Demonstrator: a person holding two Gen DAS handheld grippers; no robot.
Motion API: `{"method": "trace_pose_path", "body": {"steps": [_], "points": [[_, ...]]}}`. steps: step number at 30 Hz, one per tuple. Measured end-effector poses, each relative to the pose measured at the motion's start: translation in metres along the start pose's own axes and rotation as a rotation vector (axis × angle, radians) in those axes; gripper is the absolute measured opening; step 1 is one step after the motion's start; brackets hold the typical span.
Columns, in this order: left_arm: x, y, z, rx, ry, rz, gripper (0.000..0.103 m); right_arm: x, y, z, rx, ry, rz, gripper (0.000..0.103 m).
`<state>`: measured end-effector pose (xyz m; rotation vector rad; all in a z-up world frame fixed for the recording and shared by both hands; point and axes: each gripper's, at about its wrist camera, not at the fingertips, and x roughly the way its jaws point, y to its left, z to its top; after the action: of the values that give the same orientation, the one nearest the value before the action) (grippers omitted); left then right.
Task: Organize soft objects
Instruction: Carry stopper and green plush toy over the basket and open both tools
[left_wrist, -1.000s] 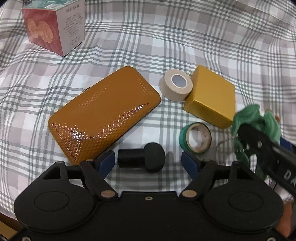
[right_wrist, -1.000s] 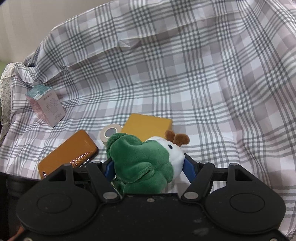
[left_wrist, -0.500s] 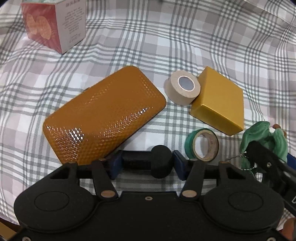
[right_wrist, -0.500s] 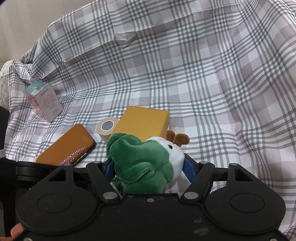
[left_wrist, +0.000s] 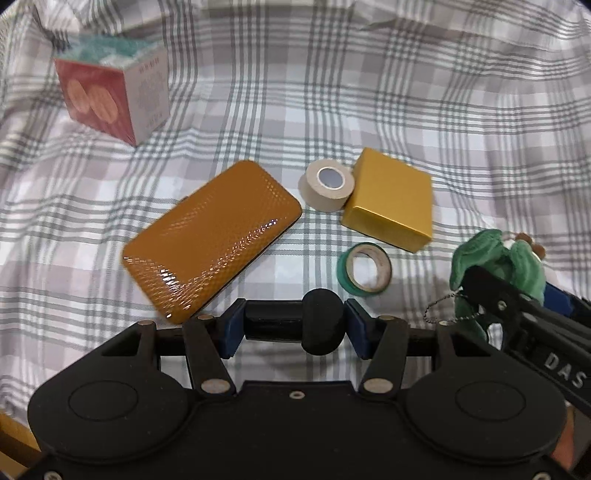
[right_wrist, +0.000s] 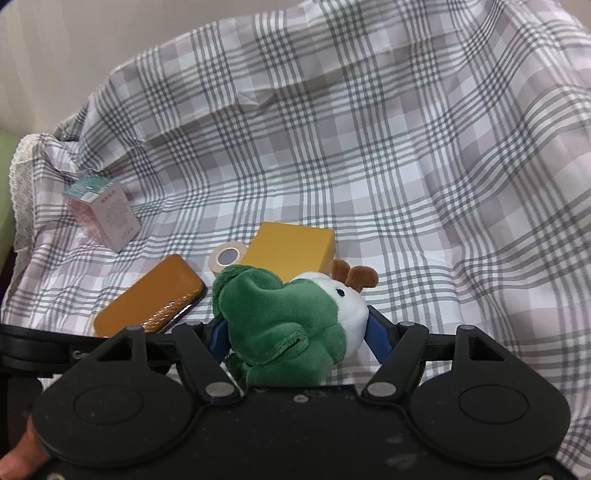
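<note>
— The left gripper (left_wrist: 291, 325) jaws are pinched on that black foam piece (left_wrist: 321, 326), lifted over the checked cloth (left_wrist: 369, 92). It's held endwise, so it could pop out.

— And the right gripper (right_wrist: 295, 328) squeezes the green plush (right_wrist: 284, 321); its dangling chain (left_wrist: 439, 304) might snag.

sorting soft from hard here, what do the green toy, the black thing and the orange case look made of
Green toy: plush fabric, fuzzy nap, dented by the fingers. Black thing: matte, probably foam or rubber; no shine. Orange case: glossy, embossed scale pattern, likely hard plastic or faux leather.
</note>
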<state>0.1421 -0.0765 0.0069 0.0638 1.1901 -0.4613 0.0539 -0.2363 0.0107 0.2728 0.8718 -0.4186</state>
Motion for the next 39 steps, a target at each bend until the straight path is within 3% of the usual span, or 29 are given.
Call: {"method": "trace_pose_path", "body": {"steps": [7,23,39], "points": [[-0.049,-0.002,-0.026,0.041,-0.049,0.011,0.054,-0.044,0.002,-0.016,-0.027,-0.050,0.021,0.070],[-0.110,0.006,-0.103,0.070,-0.032,0.024,0.054,-0.137,0.003,-0.082,-0.075,-0.092,0.094,0.070],[-0.082,0.008,-0.159,0.081,0.166,-0.023,0.054,-0.142,-0.004,-0.135,-0.057,0.102,0.095,0.070]]}}
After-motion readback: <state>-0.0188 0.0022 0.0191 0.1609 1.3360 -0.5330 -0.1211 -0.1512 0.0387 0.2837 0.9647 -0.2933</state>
